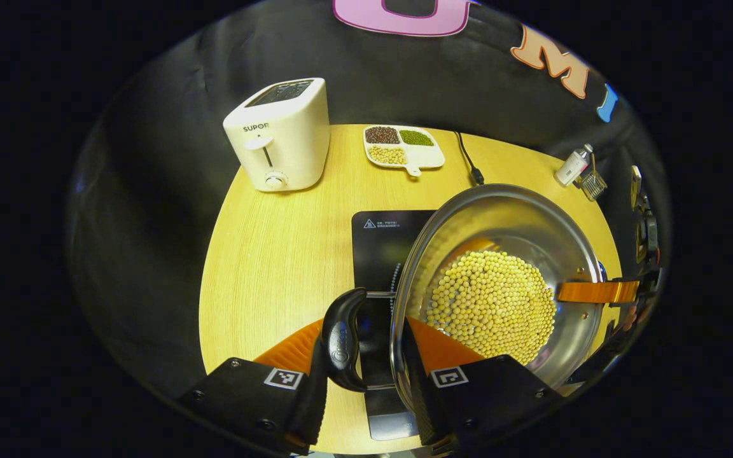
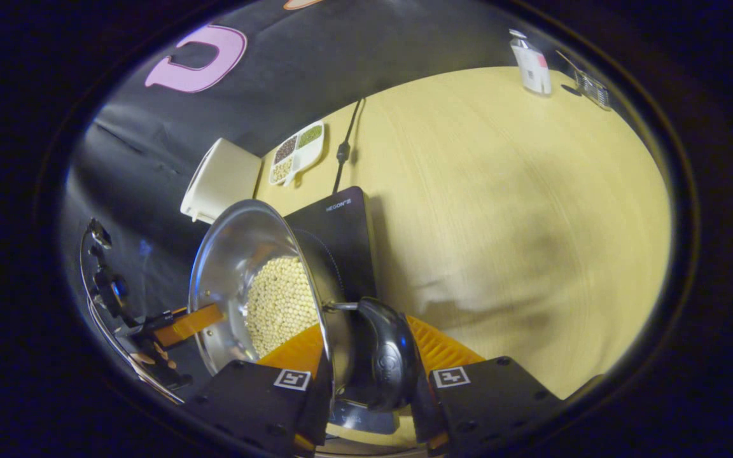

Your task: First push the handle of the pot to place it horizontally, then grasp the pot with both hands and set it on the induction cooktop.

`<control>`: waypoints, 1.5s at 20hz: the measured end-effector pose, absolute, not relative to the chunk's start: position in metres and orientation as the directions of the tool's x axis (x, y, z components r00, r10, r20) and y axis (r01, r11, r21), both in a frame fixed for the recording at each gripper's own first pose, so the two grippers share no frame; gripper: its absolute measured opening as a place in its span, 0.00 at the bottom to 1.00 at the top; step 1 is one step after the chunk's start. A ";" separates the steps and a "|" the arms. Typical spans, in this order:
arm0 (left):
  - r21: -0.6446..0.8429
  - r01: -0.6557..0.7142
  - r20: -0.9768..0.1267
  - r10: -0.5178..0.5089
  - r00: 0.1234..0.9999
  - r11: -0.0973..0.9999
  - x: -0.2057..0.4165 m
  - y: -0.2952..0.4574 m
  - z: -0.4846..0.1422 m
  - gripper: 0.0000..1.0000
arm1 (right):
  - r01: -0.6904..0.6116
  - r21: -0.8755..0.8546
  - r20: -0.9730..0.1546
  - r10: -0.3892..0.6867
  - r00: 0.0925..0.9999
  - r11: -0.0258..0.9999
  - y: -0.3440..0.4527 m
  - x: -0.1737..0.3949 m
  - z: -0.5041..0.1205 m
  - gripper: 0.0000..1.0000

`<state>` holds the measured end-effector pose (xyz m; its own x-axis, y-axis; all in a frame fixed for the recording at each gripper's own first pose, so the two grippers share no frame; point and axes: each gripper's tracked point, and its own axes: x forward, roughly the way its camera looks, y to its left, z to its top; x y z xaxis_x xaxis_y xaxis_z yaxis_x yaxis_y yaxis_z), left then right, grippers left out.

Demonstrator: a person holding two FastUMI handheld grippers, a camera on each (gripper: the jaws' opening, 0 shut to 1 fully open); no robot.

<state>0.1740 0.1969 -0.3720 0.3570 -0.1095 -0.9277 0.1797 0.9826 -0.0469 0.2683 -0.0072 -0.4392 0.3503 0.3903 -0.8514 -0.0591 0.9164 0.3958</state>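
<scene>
Yellow tabletop [image 1: 265,254] sat under the bean-filled pot [image 1: 500,286], left gripper [image 1: 366,359] and right gripper [image 2: 369,369] each clamped on a black handle [image 1: 341,340], so any tilt between them could've spilled beans.

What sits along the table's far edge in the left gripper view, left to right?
Toaster → divided dish of beans → black power cord → small white bottle → small wire strainer.
</scene>
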 end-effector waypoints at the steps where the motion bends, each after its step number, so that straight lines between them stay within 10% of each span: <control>1: -0.047 0.178 -0.929 -0.108 0.353 0.983 0.176 0.198 -0.375 0.58 | -0.056 0.392 -0.852 0.385 0.355 0.918 -0.007 0.267 -0.442 0.48; 12: 0.023 0.145 -0.906 -0.041 0.422 0.989 0.183 0.208 -0.371 0.70 | -0.060 0.418 -0.844 0.412 0.342 0.906 -0.015 0.265 -0.438 0.51; 15: 0.024 0.115 -0.881 -0.033 0.471 0.993 0.184 0.207 -0.367 0.87 | -0.082 0.388 -0.830 0.386 0.403 0.918 -0.035 0.271 -0.423 0.89; 19: 0.016 0.075 -0.845 -0.026 0.534 0.997 0.188 0.210 -0.356 0.98 | -0.128 0.396 -0.774 0.405 0.487 0.910 -0.061 0.276 -0.387 1.00; 30: 0.044 -0.109 -0.686 0.110 0.719 0.993 0.166 0.130 -0.251 0.98 | -0.314 0.332 -0.600 0.456 0.658 0.890 -0.171 0.268 -0.283 0.93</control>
